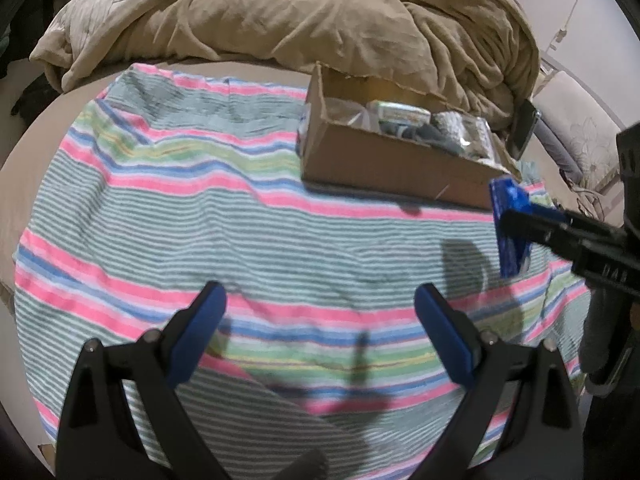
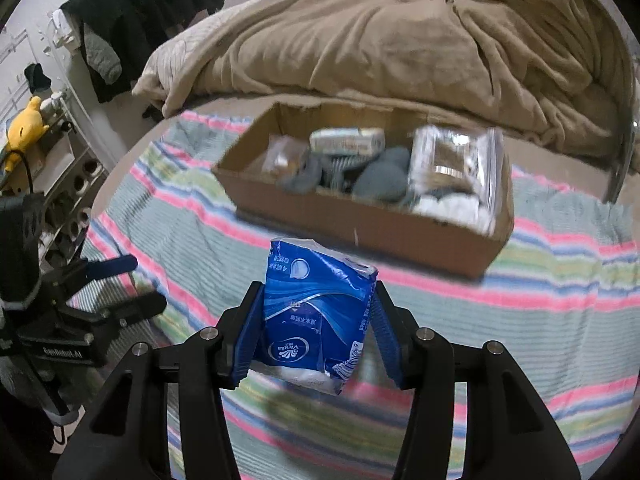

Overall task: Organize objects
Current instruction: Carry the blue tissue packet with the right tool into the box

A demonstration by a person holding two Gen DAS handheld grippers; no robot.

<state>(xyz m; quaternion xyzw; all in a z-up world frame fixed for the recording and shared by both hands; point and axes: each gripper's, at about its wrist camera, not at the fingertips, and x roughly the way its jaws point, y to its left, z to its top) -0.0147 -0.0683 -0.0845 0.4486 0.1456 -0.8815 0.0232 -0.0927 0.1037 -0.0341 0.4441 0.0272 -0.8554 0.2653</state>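
A blue tissue pack [image 2: 316,312] is clamped between the pads of my right gripper [image 2: 316,300], held above the striped towel [image 2: 520,280], short of the cardboard box [image 2: 360,224]. The box holds grey socks [image 2: 380,180], a silver pouch [image 2: 456,160], a small wipes pack [image 2: 348,140] and other items. In the left wrist view the tissue pack [image 1: 510,224] shows at the right in the right gripper [image 1: 516,222], near the box [image 1: 392,168]. My left gripper [image 1: 320,300] is open and empty over the towel [image 1: 240,220].
A tan blanket [image 2: 400,40] is heaped behind the box. Dark clothes [image 2: 132,12] hang at the back left. A shelf with a yellow plush toy [image 2: 24,124] stands at the left. A dark phone-like object [image 1: 526,128] leans right of the box.
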